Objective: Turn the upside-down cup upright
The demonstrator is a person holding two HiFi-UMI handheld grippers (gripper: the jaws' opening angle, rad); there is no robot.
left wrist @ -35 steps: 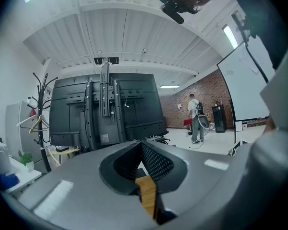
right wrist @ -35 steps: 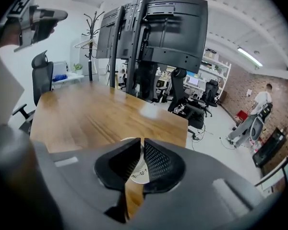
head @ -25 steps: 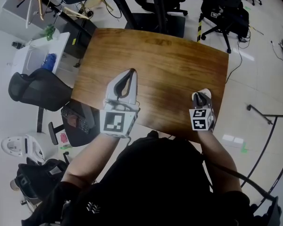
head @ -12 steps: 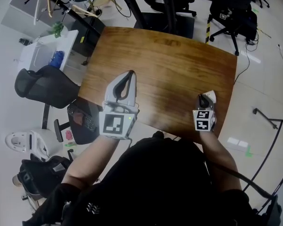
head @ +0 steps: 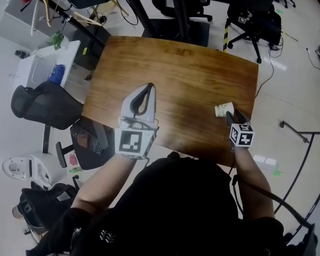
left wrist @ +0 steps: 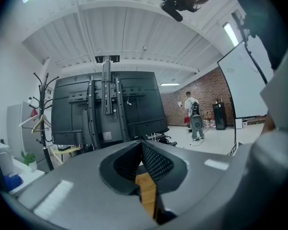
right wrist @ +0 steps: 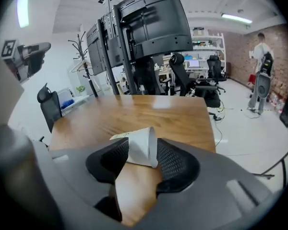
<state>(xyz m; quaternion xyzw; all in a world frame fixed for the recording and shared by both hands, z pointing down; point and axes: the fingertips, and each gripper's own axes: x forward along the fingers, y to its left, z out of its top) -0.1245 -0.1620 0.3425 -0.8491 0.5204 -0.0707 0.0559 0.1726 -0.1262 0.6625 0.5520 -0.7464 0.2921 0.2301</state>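
A white paper cup (head: 224, 109) lies on its side on the wooden table (head: 176, 68), near the right front corner. In the right gripper view the cup (right wrist: 140, 147) rests tilted between the two dark pads, rim toward the right. My right gripper (head: 232, 114) points down at it. Its jaws have just been opening and stand wide around the cup without pressing on it. My left gripper (head: 149, 86) hovers level over the table's front left part, fingertips together, nothing in it. In the left gripper view the left gripper (left wrist: 140, 144) shows only wood through the gap behind its tips.
A black office chair (head: 42, 103) and a white side table (head: 42, 63) stand left of the table. More chairs (head: 250, 20) stand beyond the far right corner. Large black screens on stands (right wrist: 139, 28) rise behind the far edge. The person's body is at the front edge.
The right gripper has shifted right and back toward the front edge and rolled. Its jaws have opened, and the cup, earlier at its tips, now lies on its side. The left gripper stayed put.
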